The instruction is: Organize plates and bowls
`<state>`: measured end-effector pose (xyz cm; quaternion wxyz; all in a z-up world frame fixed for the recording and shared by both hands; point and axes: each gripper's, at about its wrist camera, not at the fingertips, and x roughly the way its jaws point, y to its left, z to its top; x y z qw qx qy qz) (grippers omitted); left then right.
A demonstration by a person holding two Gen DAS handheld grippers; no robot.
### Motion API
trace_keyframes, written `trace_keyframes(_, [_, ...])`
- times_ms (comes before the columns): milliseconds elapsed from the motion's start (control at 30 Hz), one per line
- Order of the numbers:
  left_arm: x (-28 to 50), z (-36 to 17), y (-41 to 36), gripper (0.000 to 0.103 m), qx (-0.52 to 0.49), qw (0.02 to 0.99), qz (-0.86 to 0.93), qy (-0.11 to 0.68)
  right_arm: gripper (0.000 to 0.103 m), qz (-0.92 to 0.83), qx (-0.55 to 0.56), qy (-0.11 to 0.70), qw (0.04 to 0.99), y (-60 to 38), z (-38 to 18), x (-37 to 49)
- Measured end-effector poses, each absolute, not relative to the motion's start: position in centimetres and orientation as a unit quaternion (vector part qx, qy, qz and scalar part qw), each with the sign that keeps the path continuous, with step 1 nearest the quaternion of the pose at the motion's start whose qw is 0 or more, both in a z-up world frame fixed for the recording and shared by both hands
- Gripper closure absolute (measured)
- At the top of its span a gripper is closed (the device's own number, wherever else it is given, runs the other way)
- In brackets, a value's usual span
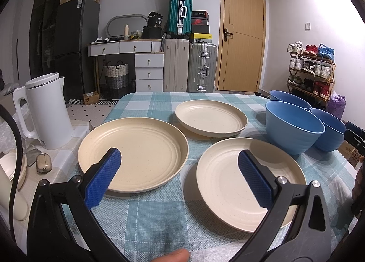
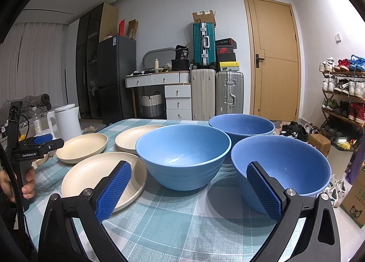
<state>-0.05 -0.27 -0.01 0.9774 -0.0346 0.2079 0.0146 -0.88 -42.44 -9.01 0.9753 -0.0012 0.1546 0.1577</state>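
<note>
1. My left hand-held gripper (image 1: pixel 179 161) hovers low over the near edge of the surface covered in a teal-and-white checked cloth (image 1: pixel 155 214); its blue-padded fingers stand wide apart, holding nothing.
2. Between and beyond those fingers I see three round cream plastic plates with ribbed rims. The near-left plate (image 1: pixel 133 154) and the near-right plate (image 1: pixel 249 182) lie side by side, apart; the far plate (image 1: pixel 211 118) sits behind them, close to both.
3. All three plates lie flat, each on its own, none stacked.
4. My right hand-held gripper (image 2: pixel 188 183) is likewise spread wide and empty, low over the cloth.
5. Ahead of it stand three round blue plastic bowls, upright, unstacked. The middle bowl (image 2: pixel 183 156) sits straight ahead between the fingers; the near-right bowl (image 2: pixel 282 166) stands just beside it, partly behind the right pad; the far bowl (image 2: pixel 241 126) is behind both. I cannot tell whether their rims touch.
6. Bowls occupy the right side of the surface, plates the left; the nearest plate lies just beside the middle bowl.
7. A white electric kettle (image 1: pixel 46 111) stands off the cloth to the left.
8. In the right wrist view a person's hand (image 2: pixel 27 182) grips the handle of the left tool at the left edge.
</note>
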Motion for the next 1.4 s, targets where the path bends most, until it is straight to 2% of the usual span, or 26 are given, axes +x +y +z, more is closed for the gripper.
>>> trace_keyframes(500, [-0.3,0.3,0.2,0.001,-0.041,0.977,0.013,0.210,0.000,0.147,0.011,0.166,0.975,-42.6,-8.5,-0.5])
trace_keyframes(833, [-2.1,3.7,1.8,0.001,-0.043,0.980,0.050,0.188,0.000,0.169,0.004,0.190,0.967,-39.5,-5.2,0.0])
trace_keyframes(1400, [-1.2,6.6,6.8,0.001,-0.046,0.958,0.123,0.253,0.000,0.253,-0.008,0.232,0.939,-29.8,-1.6,2.8])
